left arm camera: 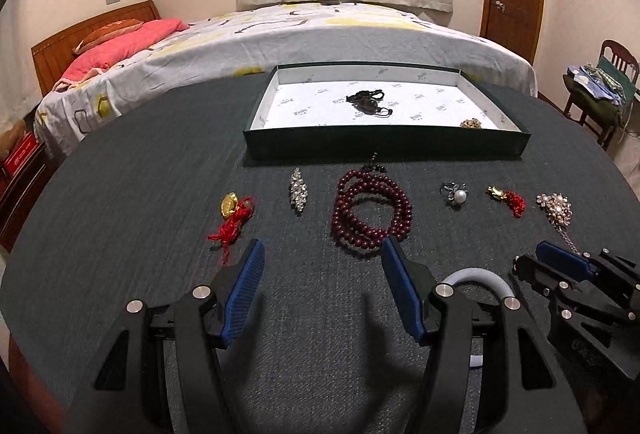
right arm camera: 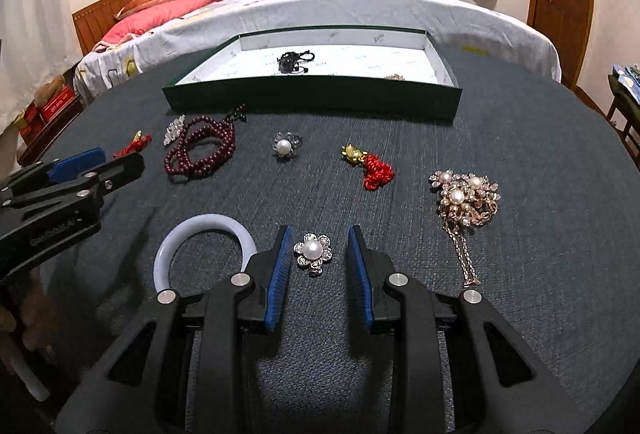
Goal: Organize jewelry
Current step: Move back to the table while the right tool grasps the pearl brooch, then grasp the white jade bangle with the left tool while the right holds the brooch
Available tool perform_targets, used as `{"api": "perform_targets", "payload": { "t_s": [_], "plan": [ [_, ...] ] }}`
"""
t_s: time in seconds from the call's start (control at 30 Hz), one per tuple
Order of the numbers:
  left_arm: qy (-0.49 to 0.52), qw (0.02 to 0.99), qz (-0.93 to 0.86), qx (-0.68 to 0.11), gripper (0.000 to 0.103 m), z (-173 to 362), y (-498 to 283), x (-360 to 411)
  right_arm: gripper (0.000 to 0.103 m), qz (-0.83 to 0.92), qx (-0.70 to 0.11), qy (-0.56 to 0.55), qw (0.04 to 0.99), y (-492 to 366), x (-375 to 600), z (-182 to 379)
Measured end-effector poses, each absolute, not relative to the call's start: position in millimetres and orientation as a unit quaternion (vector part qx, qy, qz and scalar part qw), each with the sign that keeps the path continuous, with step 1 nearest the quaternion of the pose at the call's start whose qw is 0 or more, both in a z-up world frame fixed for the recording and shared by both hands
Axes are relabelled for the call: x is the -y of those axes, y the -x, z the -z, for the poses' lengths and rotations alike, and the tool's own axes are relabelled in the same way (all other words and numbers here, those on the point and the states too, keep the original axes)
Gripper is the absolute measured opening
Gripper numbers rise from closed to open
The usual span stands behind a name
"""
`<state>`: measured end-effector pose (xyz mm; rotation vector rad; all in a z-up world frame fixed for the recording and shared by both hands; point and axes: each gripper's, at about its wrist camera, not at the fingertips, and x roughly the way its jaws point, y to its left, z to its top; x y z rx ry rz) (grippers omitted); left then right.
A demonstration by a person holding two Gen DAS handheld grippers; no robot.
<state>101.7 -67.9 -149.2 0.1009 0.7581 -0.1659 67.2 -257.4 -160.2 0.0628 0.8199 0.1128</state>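
My right gripper [right arm camera: 319, 233] stands open over the dark table, and a silver flower brooch with a pearl [right arm camera: 313, 253] lies between its blue pads, touching neither. A white bangle [right arm camera: 204, 242] lies just left of it. My left gripper [left arm camera: 323, 246] is open with nothing between its pads, just short of the dark red bead necklace [left arm camera: 372, 210]. Behind the row of jewelry stands a green tray [left arm camera: 384, 144] lined in white. It holds a black cord bracelet [left arm camera: 368, 102] and a small gold brooch [left arm camera: 471, 123].
Also on the table are a gold charm with a red tassel [left arm camera: 232, 214], a crystal brooch [left arm camera: 298, 190], a dark pearl flower [right arm camera: 286, 146], a gold charm with a red knot [right arm camera: 368, 164] and a rose-gold pearl brooch with a chain [right arm camera: 464, 198]. A bed [left arm camera: 320, 34] stands beyond the table.
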Motion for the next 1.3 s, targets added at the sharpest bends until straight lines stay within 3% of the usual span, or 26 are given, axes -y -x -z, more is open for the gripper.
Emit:
{"api": "perform_targets", "payload": {
  "t_s": [0.4,0.47,0.87,0.93,1.3],
  "plan": [
    [-0.048,0.919,0.082,-0.382,0.060,154.9,-101.3,65.9,0.027,-0.050,-0.403,-0.010,0.914,-67.1,252.9,163.0],
    [-0.048,0.919,0.082,-0.383,0.060,155.6,-100.8,65.6,0.021,-0.047,-0.403,-0.006,0.914,-66.9,252.4,163.2],
    [-0.053,0.916,0.090,-0.387,0.060,157.3,-98.0,71.9,0.020,-0.036,-0.396,-0.007,0.918,-64.0,261.0,157.0],
    [-0.050,0.915,0.098,-0.389,0.060,156.8,-96.4,76.2,0.015,-0.033,-0.393,-0.009,0.919,-62.3,264.7,154.7],
    [-0.056,0.912,0.134,-0.384,0.060,148.8,-83.5,103.7,0.015,-0.025,-0.385,-0.034,0.922,-53.2,287.1,152.6]
  ]
}}
